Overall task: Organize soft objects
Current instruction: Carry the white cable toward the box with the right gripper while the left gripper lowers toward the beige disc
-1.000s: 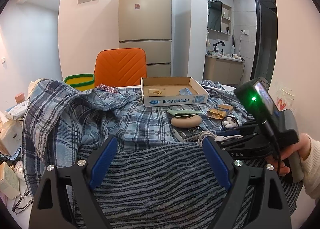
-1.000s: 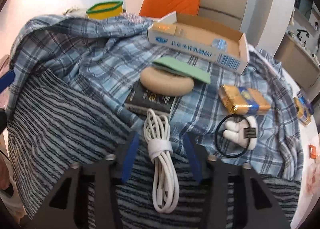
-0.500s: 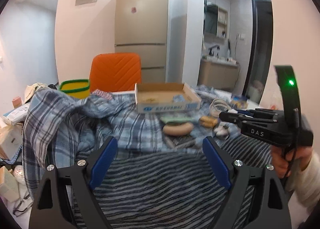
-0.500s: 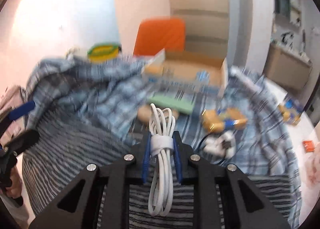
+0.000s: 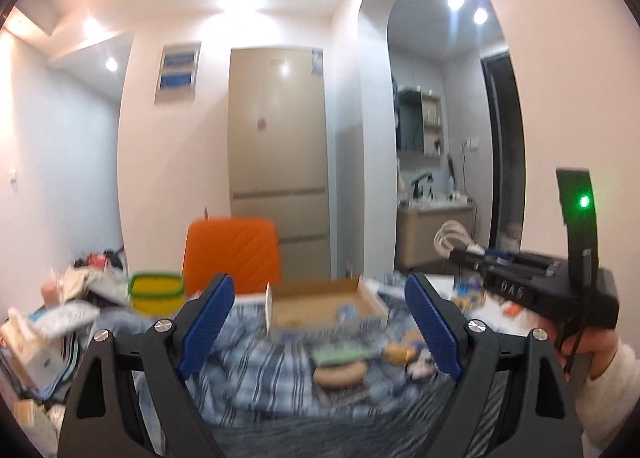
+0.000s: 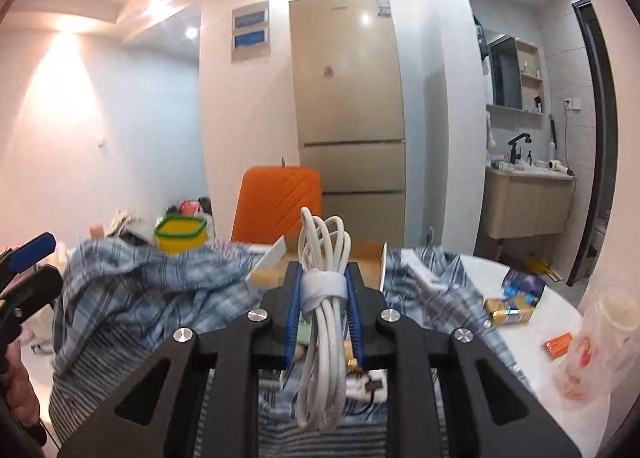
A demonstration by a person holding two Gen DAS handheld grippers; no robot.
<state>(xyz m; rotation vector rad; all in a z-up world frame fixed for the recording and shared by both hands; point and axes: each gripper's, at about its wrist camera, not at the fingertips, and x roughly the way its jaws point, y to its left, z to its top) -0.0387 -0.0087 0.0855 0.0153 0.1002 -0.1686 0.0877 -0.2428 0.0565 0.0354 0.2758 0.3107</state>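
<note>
My right gripper (image 6: 323, 286) is shut on a coiled white cable (image 6: 325, 242) bound with a white strap, held up above the cloth-covered table. In the left wrist view that cable (image 5: 450, 236) sticks out of the right gripper (image 5: 460, 254) at the right, level with the room behind it. My left gripper (image 5: 320, 298) is open with nothing between its blue pads, raised over a striped cloth (image 5: 320, 430) and a blue plaid shirt (image 5: 260, 370). A tan oval pad (image 5: 340, 372) and a green cloth (image 5: 340, 354) lie on the shirt.
An open cardboard box (image 5: 320, 302) sits behind the pad, with a yellow packet (image 5: 400, 352) to its right. A yellow tub with a green rim (image 5: 156, 292) and an orange chair (image 5: 232, 254) stand at the back. Clutter is piled at the left; a plastic bag (image 6: 600, 338) lies on the white table.
My right gripper closed on the white cable and lifted it off the striped cloth. Both grippers rose and tilted up, so the views now take in more of the room.
</note>
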